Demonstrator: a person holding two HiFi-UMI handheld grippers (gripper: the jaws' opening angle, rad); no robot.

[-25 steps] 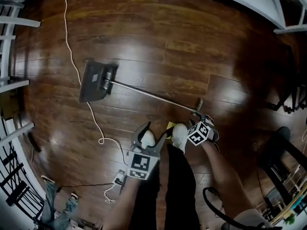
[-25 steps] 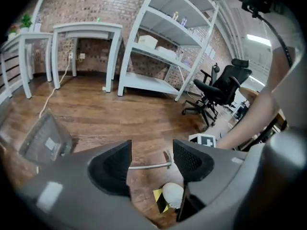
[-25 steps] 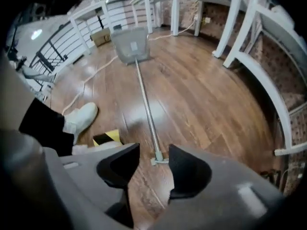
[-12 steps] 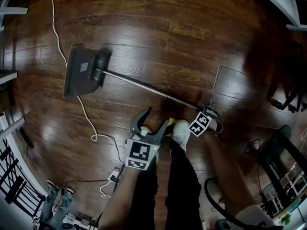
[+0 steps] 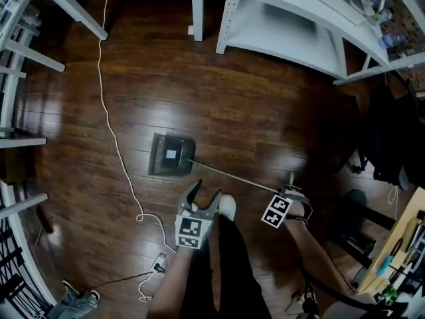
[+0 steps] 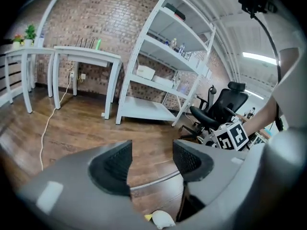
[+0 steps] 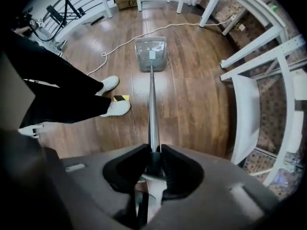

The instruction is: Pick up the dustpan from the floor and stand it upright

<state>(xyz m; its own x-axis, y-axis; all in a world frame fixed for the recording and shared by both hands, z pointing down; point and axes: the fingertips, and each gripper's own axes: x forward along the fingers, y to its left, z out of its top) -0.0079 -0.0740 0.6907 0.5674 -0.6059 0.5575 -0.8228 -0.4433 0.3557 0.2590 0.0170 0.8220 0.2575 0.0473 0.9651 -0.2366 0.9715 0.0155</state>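
The dustpan is a dark grey pan [image 5: 172,155] with a long thin metal handle [image 5: 232,176]. Its pan [image 7: 151,54] rests on the wood floor while the handle [image 7: 153,109] slopes up toward me. My right gripper [image 5: 289,193] is shut on the handle's upper end, its pads [image 7: 154,166] pressed on both sides of the rod. My left gripper [image 5: 202,197] hangs open and empty beside my leg, above the floor, with the handle [image 6: 158,180] passing below its spread jaws [image 6: 152,159].
A white cable [image 5: 113,138] snakes across the floor left of the pan. White shelving [image 5: 299,25] stands at the back, white table legs [image 5: 26,52] at the left. A black office chair [image 6: 218,111] is to the right. My white shoes [image 7: 112,108] stand near the handle.
The right gripper closed on the handle's end and rose, lifting the handle off the floor. The left gripper rose too. The view pulled back, so the pan looks smaller and nearer my feet.
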